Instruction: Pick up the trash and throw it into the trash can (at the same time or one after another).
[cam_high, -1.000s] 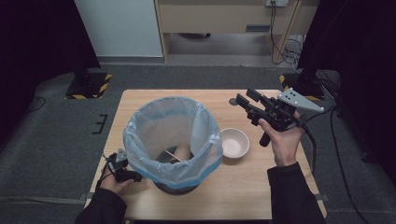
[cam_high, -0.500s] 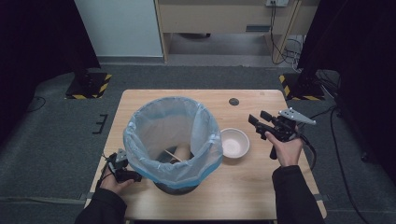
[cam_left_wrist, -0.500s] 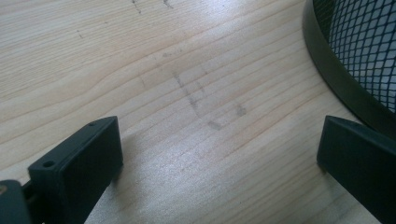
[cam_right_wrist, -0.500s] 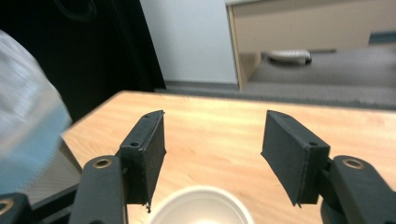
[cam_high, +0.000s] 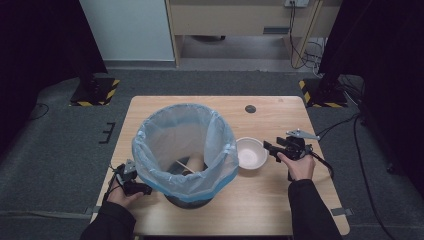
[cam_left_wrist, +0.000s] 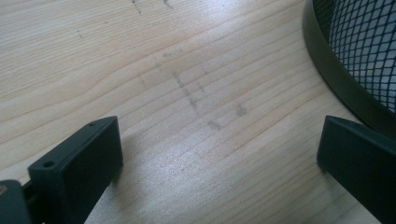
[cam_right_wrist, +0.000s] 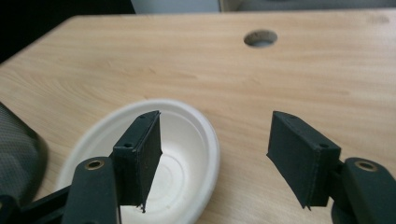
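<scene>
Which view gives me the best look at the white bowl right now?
The right gripper view: the bowl is close, rim and inside clear, with one jaw of the open right gripper over it. The high view shows the bowl small, between bin and gripper. The left gripper view looks at table and the bin's base.

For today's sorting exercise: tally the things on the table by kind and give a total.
Mesh bin lined with a blue bag: 1
White bowl: 1
Hand-held gripper: 2, left and right
Total: 4
</scene>
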